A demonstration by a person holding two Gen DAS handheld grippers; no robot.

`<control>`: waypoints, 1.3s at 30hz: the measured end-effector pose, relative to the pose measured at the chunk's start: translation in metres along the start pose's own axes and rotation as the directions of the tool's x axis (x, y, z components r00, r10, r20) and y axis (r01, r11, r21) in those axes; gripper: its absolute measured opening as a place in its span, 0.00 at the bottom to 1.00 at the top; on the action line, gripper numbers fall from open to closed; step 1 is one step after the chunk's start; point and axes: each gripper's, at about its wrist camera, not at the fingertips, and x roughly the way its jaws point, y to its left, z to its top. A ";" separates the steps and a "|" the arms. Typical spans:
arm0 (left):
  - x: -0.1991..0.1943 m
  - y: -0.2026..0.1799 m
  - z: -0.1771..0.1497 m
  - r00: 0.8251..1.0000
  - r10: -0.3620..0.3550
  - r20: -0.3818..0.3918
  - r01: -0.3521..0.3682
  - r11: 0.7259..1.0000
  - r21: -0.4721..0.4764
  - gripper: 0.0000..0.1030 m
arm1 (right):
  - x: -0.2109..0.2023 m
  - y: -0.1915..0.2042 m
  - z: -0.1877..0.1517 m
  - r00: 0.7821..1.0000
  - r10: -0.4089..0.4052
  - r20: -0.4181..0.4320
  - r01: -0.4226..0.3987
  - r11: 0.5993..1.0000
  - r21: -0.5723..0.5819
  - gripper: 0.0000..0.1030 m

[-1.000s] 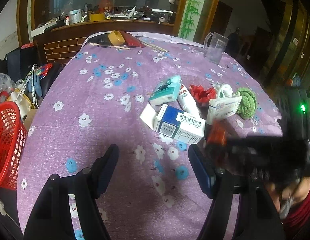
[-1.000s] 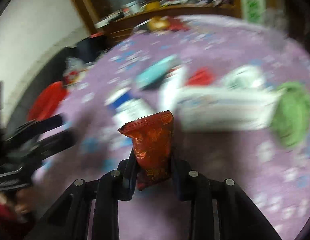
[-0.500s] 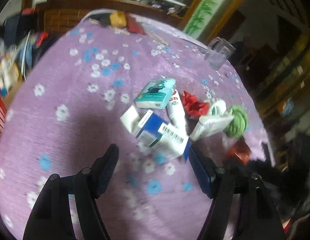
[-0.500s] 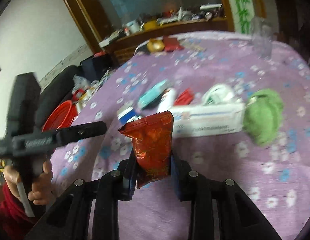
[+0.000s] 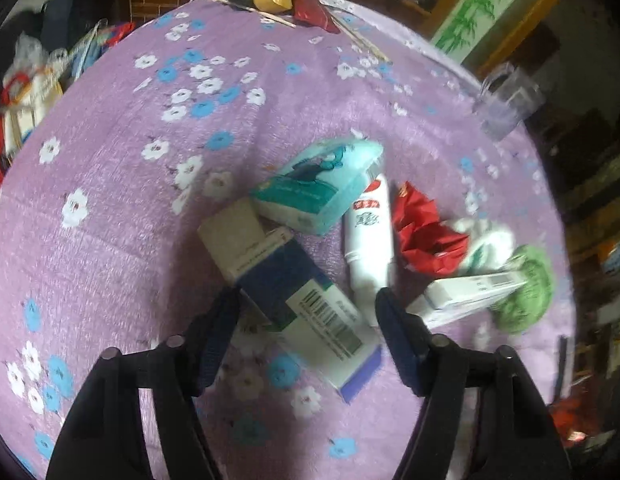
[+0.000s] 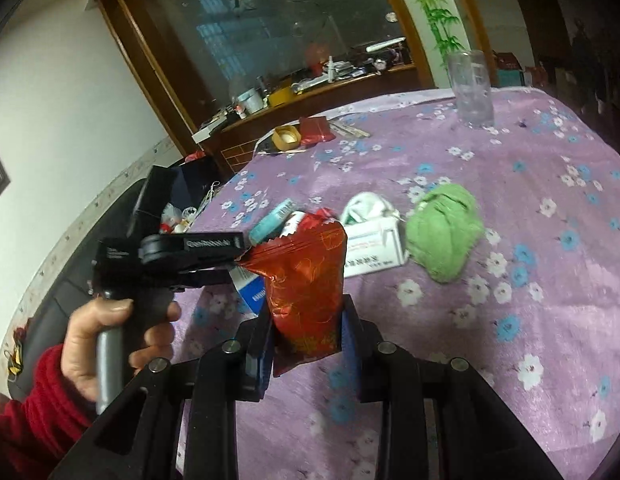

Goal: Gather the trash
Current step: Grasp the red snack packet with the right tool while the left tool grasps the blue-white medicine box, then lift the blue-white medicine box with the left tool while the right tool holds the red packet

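On the purple flowered tablecloth lies a heap of trash. It holds a blue-and-white box, a teal tissue pack, a white tube, a crumpled red wrapper, a long white box and a green cloth. My left gripper points steeply down over the blue-and-white box; its jaws are closing with the box between them, and the pads do not clearly press on it. My right gripper is shut on a red snack wrapper, held upright above the table.
A clear glass jug stands at the far side of the table, and a yellow tape roll and a red packet lie at the far edge. A hand in a red sleeve holds the left tool. A cluttered wooden counter lies behind.
The left gripper has moved forward and tipped down, so the blue-and-white box now lies between its narrowing fingers. The right gripper has risen and drawn back with the red wrapper still in it.
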 end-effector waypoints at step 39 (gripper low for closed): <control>-0.054 0.012 -0.077 0.928 -0.106 0.357 -0.017 0.945 0.326 0.32 | 0.066 0.043 -0.027 0.987 -0.152 0.051 0.156 0.985 -0.080 0.31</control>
